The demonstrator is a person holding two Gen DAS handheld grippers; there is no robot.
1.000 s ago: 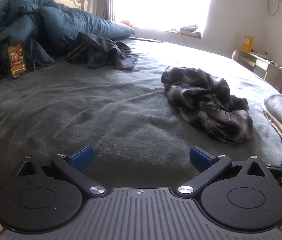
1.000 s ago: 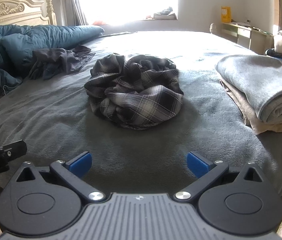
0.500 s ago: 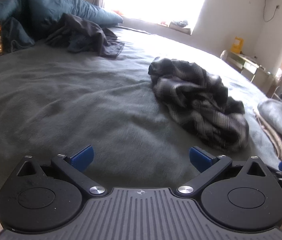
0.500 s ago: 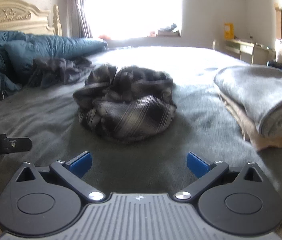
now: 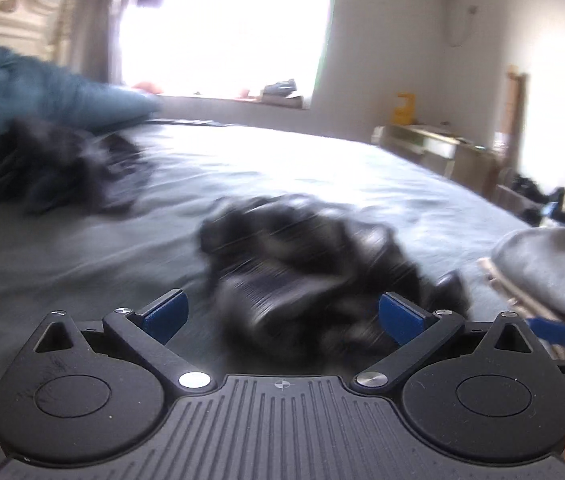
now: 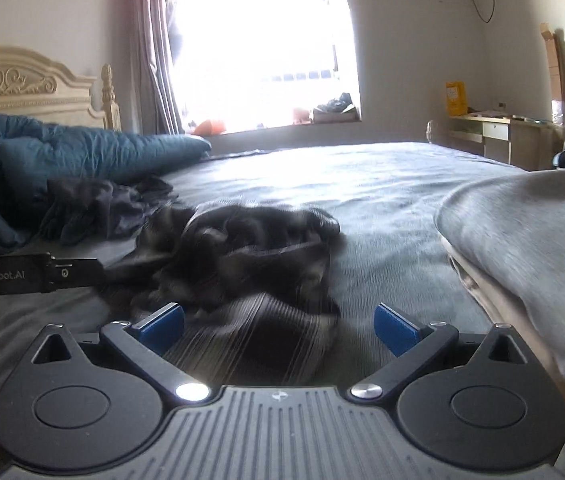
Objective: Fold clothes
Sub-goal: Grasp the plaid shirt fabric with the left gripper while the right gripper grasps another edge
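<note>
Shirt [image 5: 314, 264] now lies right between and just ahead of the left gripper [image 5: 280, 314] jaws, and likewise the right gripper [image 6: 278, 322]; both have closed in from well back. Jaws gape wide, empty. Grasping looks next; folding hasn't begun.

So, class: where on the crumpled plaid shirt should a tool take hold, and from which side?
Probably the raised fold along the plaid shirt top, coming from the near side: the heap is bunched with no flat edge showing, and both open tools already face it.
</note>
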